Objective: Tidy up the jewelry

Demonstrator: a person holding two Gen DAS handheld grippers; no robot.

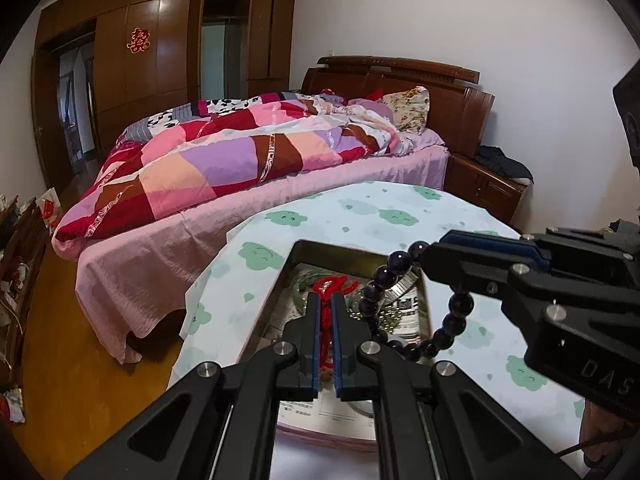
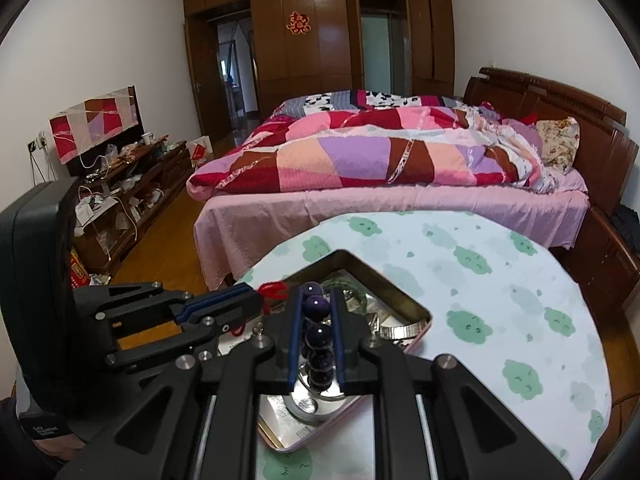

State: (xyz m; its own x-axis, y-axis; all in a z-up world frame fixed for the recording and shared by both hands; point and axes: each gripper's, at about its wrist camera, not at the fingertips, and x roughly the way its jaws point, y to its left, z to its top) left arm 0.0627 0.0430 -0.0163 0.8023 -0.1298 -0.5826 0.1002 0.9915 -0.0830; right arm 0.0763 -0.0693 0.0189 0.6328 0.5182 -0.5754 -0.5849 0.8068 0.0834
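Observation:
An open metal tin (image 1: 298, 250) (image 2: 424, 314) with jewelry inside stands on a round table with a cloud-print cloth (image 1: 360, 208) (image 2: 480, 264). My left gripper (image 1: 327, 300) (image 2: 256, 294) is shut on a red cord bracelet (image 1: 332, 286) (image 2: 274, 290) above the tin. My right gripper (image 2: 316, 296) (image 1: 430, 254) is shut on a dark purple bead bracelet (image 1: 456, 320) (image 2: 318, 340), which hangs in a loop over the tin. A silver watch band (image 2: 404, 330) (image 1: 402, 286) and a green bangle (image 1: 300, 284) lie in the tin.
A bed with a pink sheet and patchwork quilt (image 1: 224, 164) (image 2: 360, 152) stands just beyond the table. A wooden nightstand (image 1: 488, 188) is at the right. A cluttered low cabinet (image 2: 128, 188) lines the left wall. Wooden wardrobes (image 2: 320, 40) fill the far wall.

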